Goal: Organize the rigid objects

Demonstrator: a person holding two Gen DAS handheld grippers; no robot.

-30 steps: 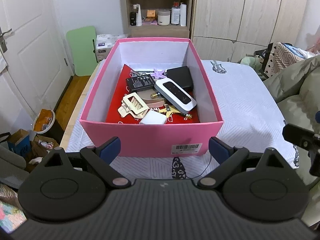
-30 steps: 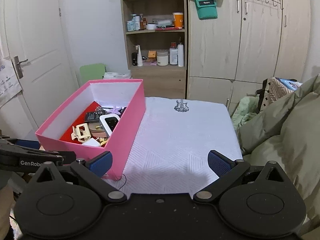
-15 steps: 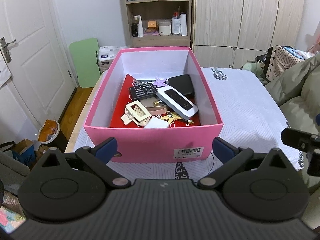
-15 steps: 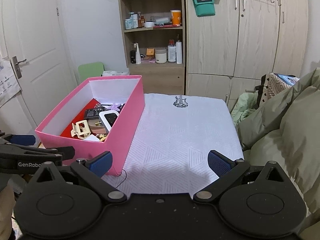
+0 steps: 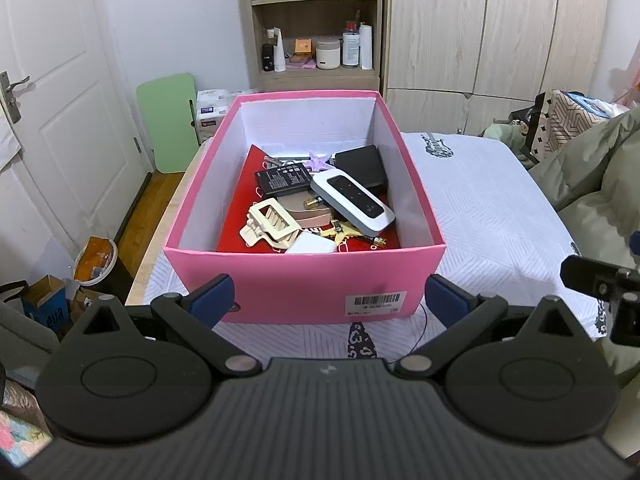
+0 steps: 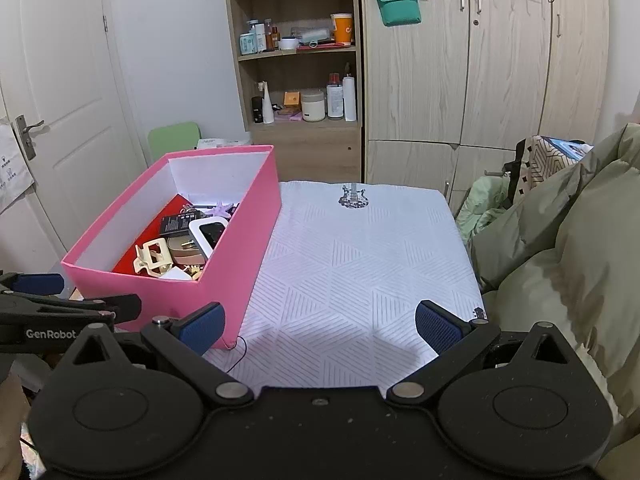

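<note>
A pink box (image 5: 296, 280) stands on the white patterned bedcover (image 6: 360, 264); it also shows in the right wrist view (image 6: 240, 248). Inside lie a white and black device (image 5: 352, 200), a black battery (image 5: 284, 178), a black case (image 5: 362, 164), a cream hair claw (image 5: 270, 222), a white block (image 5: 312, 246) and small gold bits. My left gripper (image 5: 330, 300) is open and empty just before the box's near wall. My right gripper (image 6: 320, 326) is open and empty over the bedcover, right of the box.
A green quilt (image 6: 568, 240) is heaped on the right. A shelf unit (image 5: 316, 32) and wardrobe (image 6: 480, 64) stand behind. A door (image 5: 44, 120), a bin (image 5: 94, 260) and cartons are on the floor at left.
Both grippers have drawn back and risen a little from the box. The box and its contents have not moved.
</note>
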